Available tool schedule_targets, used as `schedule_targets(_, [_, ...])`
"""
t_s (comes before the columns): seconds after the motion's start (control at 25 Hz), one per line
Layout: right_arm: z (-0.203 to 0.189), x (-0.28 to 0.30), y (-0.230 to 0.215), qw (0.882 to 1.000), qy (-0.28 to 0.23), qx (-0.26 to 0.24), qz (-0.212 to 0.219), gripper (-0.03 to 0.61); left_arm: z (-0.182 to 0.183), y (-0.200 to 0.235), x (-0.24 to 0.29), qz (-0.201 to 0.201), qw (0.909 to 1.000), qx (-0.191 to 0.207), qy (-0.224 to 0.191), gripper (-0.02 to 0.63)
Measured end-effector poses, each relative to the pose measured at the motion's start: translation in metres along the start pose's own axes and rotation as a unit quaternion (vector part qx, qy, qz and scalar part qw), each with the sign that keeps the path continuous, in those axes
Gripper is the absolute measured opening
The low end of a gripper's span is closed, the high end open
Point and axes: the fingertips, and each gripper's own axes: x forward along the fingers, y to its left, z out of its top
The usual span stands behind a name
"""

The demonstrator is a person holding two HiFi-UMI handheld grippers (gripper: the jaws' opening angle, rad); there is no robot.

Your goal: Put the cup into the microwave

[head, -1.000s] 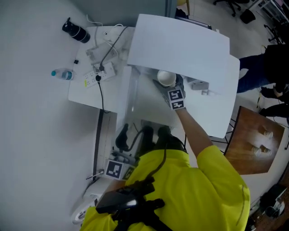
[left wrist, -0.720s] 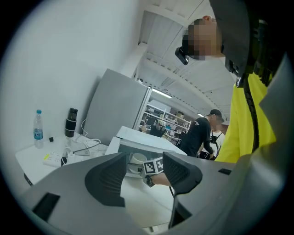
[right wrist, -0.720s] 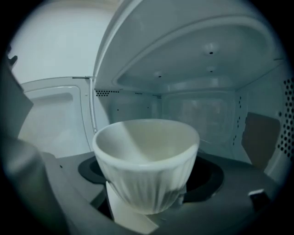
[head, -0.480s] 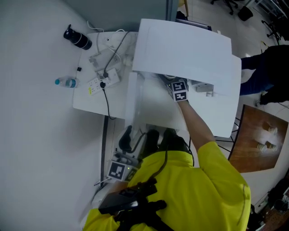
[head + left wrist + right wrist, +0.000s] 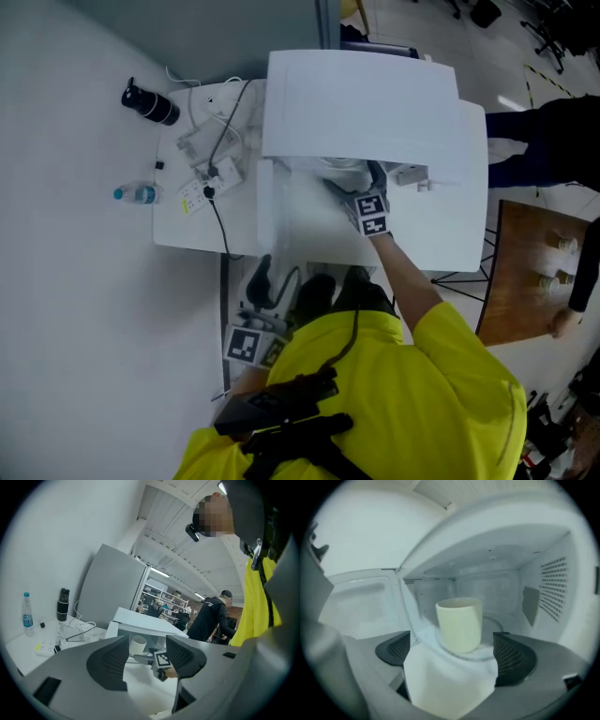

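The bottle (image 5: 136, 194) and power strip (image 5: 202, 192) lie upper left on the surface (image 5: 187, 230), well apart from the microwave (image 5: 361, 103). The cup (image 5: 459, 623) stands inside it, centre frame. Your right hand-held gripper (image 5: 454, 652) reaches in, its jaws opening either side of the cup. Your left hand-held gripper (image 5: 147, 654) is held back, released.

Open lab hall, shelving racks (image 5: 164, 594)

A small water bottle (image 5: 136, 194) stands at the edge of the white table (image 5: 183, 230), near a power strip (image 5: 199, 190). A black flask (image 5: 150, 104) stands farther back. A wooden table (image 5: 520, 300) sits off right.
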Motion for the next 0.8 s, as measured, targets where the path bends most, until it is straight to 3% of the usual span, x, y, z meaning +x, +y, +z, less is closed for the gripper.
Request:
schedule_targets(0.08, [-0.014, -0.049, 0.029, 0.997, 0.017, 0.055, 0.044, 0.560, 0.009, 0.005, 0.000, 0.006, 0.9999, 0.000, -0.015, 0.232])
schedule_targets(0.16, [-0.001, -0.103, 0.059, 0.992, 0.011, 0.086, 0.087, 0.555, 0.024, 0.007, 0.001, -0.003, 0.9990, 0.004, -0.045, 0.232])
schedule_targets(0.28, [0.062, -0.184, 0.082, 0.988, -0.046, 0.092, 0.114, 0.395, 0.040, 0.004, 0.006, -0.013, 0.9986, 0.022, -0.047, 0.230])
schedule_targets(0.32, [0.086, -0.207, 0.084, 0.987, -0.069, 0.084, 0.116, 0.383, 0.046, 0.002, 0.007, -0.010, 0.9984, 0.031, -0.046, 0.230])
schedule_targets(0.36, [0.110, -0.229, 0.085, 0.987, -0.090, 0.071, 0.113, 0.352, 0.054, 0.001, 0.006, -0.007, 0.9979, 0.042, -0.048, 0.210])
schedule_targets(0.4, [0.132, -0.249, 0.085, 0.987, -0.109, 0.057, 0.107, 0.274, 0.061, -0.001, 0.004, -0.004, 0.9973, 0.050, -0.053, 0.176])
schedule_targets(0.48, [0.169, -0.284, 0.079, 0.985, -0.143, 0.045, 0.083, 0.206, 0.075, -0.004, 0.000, -0.003, 0.9961, 0.058, -0.065, 0.128])
schedule_targets(0.52, [0.182, -0.298, 0.074, 0.984, -0.158, 0.045, 0.066, 0.140, 0.081, -0.007, -0.001, -0.006, 0.9957, 0.059, -0.071, 0.123])
schedule_targets(0.6, [0.198, -0.323, 0.065, 0.981, -0.182, 0.053, 0.033, 0.100, 0.090, -0.015, 0.000, -0.016, 0.9954, 0.060, -0.073, 0.101])
schedule_targets(0.64, [0.202, -0.332, 0.060, 0.980, -0.189, 0.058, 0.016, 0.035, 0.094, -0.021, 0.001, -0.021, 0.9954, 0.060, -0.071, 0.101])
schedule_targets(0.8, [0.204, -0.351, 0.051, 0.978, -0.192, 0.074, -0.020, 0.008, 0.107, -0.040, 0.006, -0.039, 0.9943, 0.067, -0.073, 0.101])
